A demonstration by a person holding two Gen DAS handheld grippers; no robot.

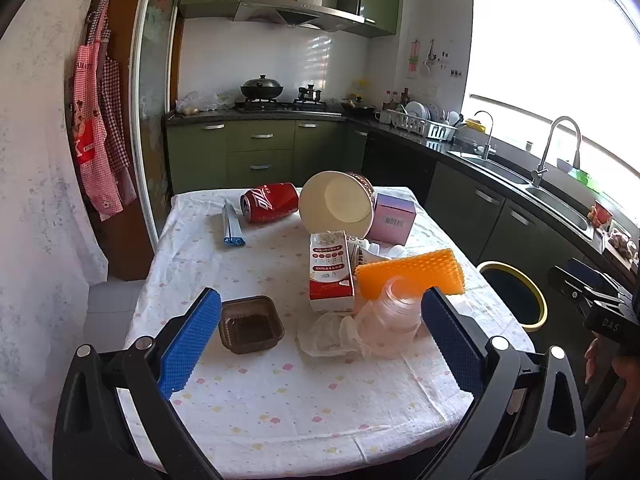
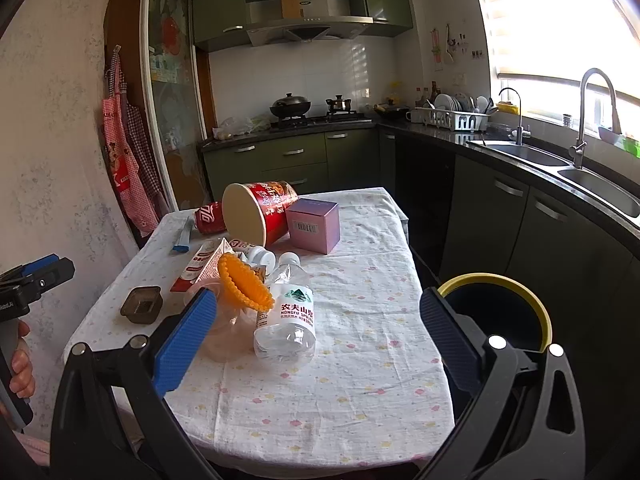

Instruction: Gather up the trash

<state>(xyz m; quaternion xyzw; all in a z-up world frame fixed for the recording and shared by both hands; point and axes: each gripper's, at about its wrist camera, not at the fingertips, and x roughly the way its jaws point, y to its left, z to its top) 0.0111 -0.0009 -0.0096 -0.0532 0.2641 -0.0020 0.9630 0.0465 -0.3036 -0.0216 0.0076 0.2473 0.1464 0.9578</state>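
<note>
Left wrist view:
Left hand-held gripper [image 1: 320, 344]: jaws wide apart, nothing between them, held above the near edge of the bench [image 1: 248, 412].
Brown tray [image 1: 251, 329]: small and empty, flat on the cloth, just ahead of the left blue pad [image 1: 191, 344]; judged the nearest easy pick for this side.
Crumpled wrapper [image 1: 332, 334]: lies beside a clear plastic cup [image 1: 394, 312], both touching the main heap.
Red-and-white carton [image 1: 331, 270]: lying down, with the orange ridged piece [image 1: 412, 272] resting against it.
Far items: red cola can [image 1: 270, 202] on its side, noodle cup [image 1: 336, 204] tipped with its mouth toward the camera, pink box [image 1: 394, 216], blue-and-white tube [image 1: 232, 226] set apart to the left.
Bin [image 1: 538, 300]: yellow-rimmed, on the floor just off the bench's right edge, placed for a short drop.

Right wrist view:
Right hand-held gripper [image 2: 318, 344]: jaws spread, empty, aimed over the bench [image 2: 360, 400].
Water bottle [image 2: 289, 314]: clear, on its side, between the pads in line of sight; judged the likely target.
Bin [image 2: 540, 312]: open, directly behind the right pad [image 2: 448, 340].
Left hand-held gripper [image 2: 36, 272]: visible at the left edge, gripped by the person's hand [image 2: 20, 364].
</note>
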